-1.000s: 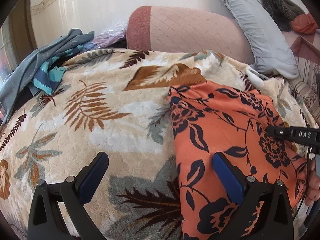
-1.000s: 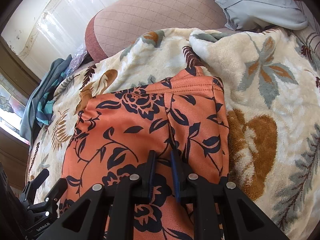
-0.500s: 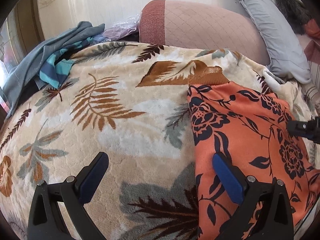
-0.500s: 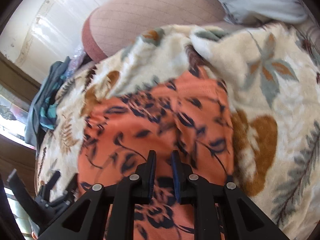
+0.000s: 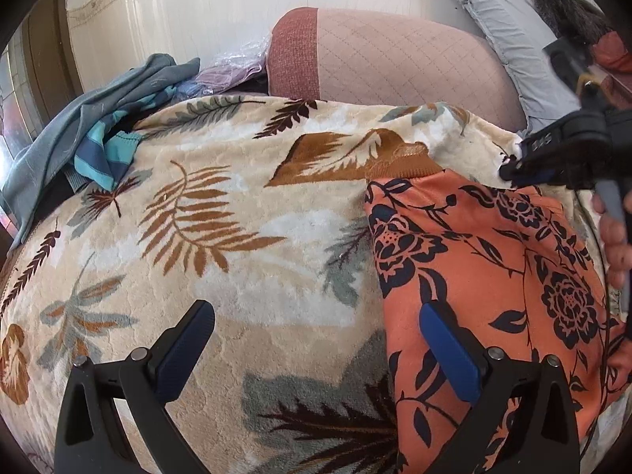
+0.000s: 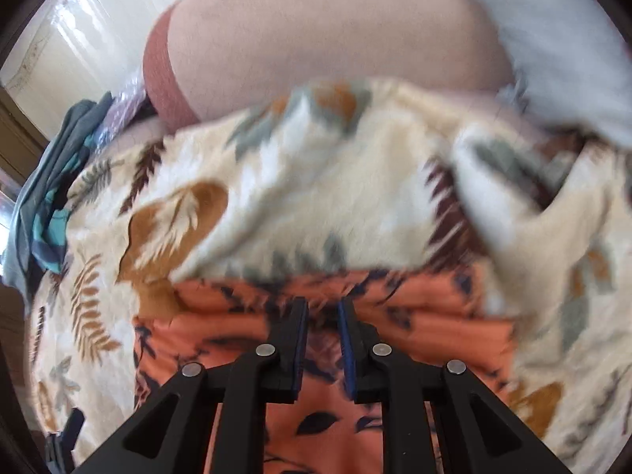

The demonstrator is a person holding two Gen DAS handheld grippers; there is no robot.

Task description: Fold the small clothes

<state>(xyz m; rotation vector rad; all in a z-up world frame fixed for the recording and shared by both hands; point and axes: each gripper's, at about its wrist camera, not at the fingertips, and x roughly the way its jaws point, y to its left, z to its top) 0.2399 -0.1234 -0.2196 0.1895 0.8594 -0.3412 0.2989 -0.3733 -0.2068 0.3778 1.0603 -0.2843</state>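
An orange garment with dark blue flowers (image 5: pixel 486 276) lies flat on the leaf-patterned blanket (image 5: pixel 237 237), its waistband at the far end. My left gripper (image 5: pixel 320 339) is open and empty, low over the blanket, with its right finger (image 5: pixel 450 355) over the garment's left edge. My right gripper (image 6: pixel 322 312) has its jaws nearly closed with a narrow gap; the blurred view shows it over the garment (image 6: pixel 395 316) near the far edge. It also shows in the left wrist view (image 5: pixel 513 172), raised above the garment's far right corner. No cloth is visibly pinched.
A pink quilted bolster (image 5: pixel 387 55) and a grey pillow (image 5: pixel 509 31) lie at the back. A heap of teal and blue clothes (image 5: pixel 87 130) sits at the back left. The blanket has a raised fold (image 6: pixel 513 181) on the right.
My right gripper has moved up and away toward the garment's far edge. My left gripper has shifted left, so the garment sits further right in its view.
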